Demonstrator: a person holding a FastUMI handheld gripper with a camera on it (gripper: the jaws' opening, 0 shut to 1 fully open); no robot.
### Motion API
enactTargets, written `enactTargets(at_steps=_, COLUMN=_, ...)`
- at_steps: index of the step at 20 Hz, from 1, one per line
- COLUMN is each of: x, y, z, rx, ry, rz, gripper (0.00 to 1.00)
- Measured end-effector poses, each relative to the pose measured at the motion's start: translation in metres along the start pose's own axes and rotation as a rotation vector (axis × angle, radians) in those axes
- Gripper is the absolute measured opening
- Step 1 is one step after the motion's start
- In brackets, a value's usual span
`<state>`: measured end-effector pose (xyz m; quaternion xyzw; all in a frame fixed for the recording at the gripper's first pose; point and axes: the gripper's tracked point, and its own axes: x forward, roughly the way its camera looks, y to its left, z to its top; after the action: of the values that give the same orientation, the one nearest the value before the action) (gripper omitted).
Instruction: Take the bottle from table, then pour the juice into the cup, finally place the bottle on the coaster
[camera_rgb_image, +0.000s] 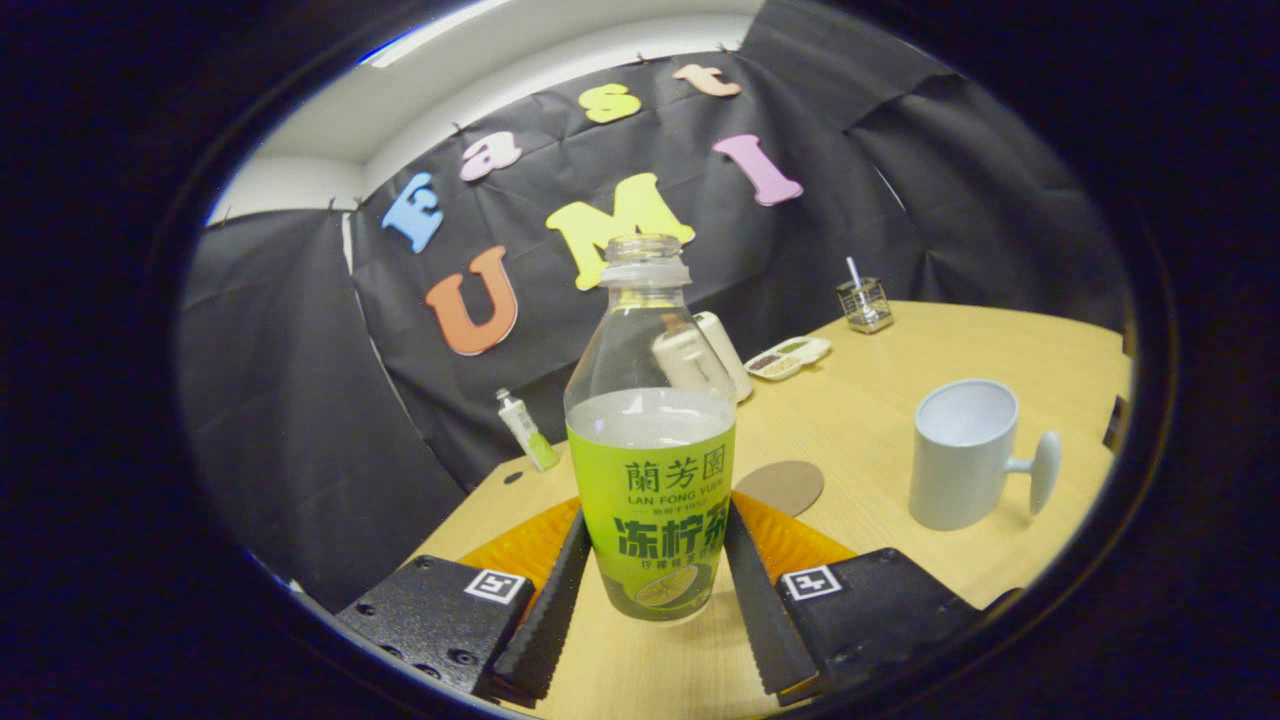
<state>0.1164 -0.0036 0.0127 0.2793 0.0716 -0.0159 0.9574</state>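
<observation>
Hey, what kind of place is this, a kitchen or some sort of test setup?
Most likely a staged test booth, not a kitchen: black cloth hangs as the wall behind a wooden table, where a bottle stands between the gripper fingers, beside a cup and a coaster.

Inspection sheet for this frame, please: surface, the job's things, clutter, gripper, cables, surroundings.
Surface: light wooden table, dry as far as can be seen.
Job's things: open bottle, uncapped, upright and partly filled, between the fingers; white cup upright beyond the fingers, handle away from the bottle; round brown coaster just behind the bottle.
Clutter: small green tube, white container, divided dish and a wire holder toward the back of the table.
Grippers: hand-held gripper, fingers flanking the bottle's lower body, seemingly pressing it.
Cables: nothing seen.
Surroundings: black cloth wall.
</observation>
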Motion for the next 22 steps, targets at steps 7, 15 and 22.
enactTargets(at_steps=7, x=0.013, y=-0.005, z=-0.013, rx=0.378, ry=-0.010, rz=0.055, gripper=0.78)
enactTargets(at_steps=15, x=0.016, y=-0.005, z=0.005, rx=0.690, ry=-0.068, rz=0.114, gripper=0.78)
enactTargets(at_steps=22, x=0.022, y=-0.012, z=0.035, rx=0.885, ry=-0.122, rz=0.170, gripper=0.78)
